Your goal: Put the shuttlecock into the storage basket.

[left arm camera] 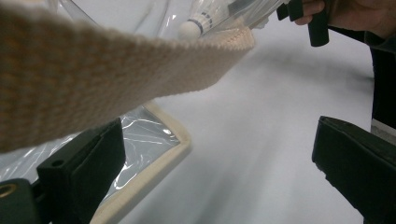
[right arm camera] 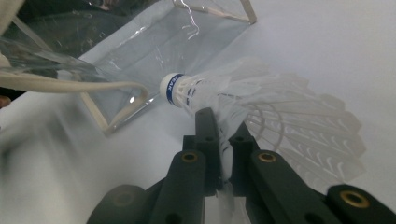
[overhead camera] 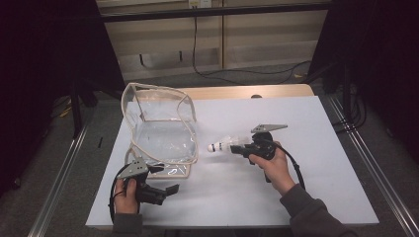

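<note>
Between the right claw's (right arm camera: 219, 140) closed jaws sits the shuttlecock (right arm camera: 210, 91).

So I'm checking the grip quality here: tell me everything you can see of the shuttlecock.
The shuttlecock is white, with a rounded cork head wrapped by a blue band bearing small lettering, and a skirt of translucent white feathers. The right gripper has its jaws shut on the skirt near the head, pinching the feathers. It is held about level above the white table, head pointing towards the clear plastic bag with beige trim, close to its opening but apart from it.
</note>
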`<control>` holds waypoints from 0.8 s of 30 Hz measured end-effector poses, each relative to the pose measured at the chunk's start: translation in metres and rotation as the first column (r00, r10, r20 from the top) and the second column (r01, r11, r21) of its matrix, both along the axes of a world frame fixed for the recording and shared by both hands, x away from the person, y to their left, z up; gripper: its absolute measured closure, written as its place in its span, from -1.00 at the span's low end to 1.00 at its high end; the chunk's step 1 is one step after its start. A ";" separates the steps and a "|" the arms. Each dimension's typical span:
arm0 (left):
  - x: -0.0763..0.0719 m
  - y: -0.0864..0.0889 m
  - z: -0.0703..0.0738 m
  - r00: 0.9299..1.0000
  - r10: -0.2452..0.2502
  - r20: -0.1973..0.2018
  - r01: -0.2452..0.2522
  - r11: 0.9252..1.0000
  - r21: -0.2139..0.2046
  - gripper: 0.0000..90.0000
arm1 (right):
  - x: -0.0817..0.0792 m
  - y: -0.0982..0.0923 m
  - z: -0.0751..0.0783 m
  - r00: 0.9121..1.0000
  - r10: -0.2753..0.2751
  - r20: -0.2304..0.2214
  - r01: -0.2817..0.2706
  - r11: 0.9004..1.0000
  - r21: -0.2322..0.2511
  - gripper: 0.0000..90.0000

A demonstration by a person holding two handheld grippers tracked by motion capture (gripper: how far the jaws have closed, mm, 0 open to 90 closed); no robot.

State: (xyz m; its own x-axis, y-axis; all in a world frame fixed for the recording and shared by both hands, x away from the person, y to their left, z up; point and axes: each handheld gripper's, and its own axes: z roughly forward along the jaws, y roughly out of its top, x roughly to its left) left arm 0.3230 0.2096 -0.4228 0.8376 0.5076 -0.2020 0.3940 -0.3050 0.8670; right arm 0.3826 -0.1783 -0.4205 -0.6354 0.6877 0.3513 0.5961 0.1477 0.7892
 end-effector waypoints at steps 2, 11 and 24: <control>0.000 0.000 0.000 1.000 -0.002 0.001 0.002 1.000 0.002 -0.94 | 0.000 -0.001 0.004 1.000 0.004 0.005 -0.004 1.000 0.003 0.94; 0.000 0.001 0.000 1.000 -0.002 0.001 0.002 1.000 0.002 -0.94 | 0.000 -0.003 0.017 1.000 0.027 0.001 -0.027 1.000 -0.006 0.94; 0.000 0.002 0.001 1.000 0.001 0.006 -0.001 1.000 -0.006 -0.94 | 0.002 -0.004 0.035 0.999 0.050 0.003 -0.050 0.999 -0.016 0.94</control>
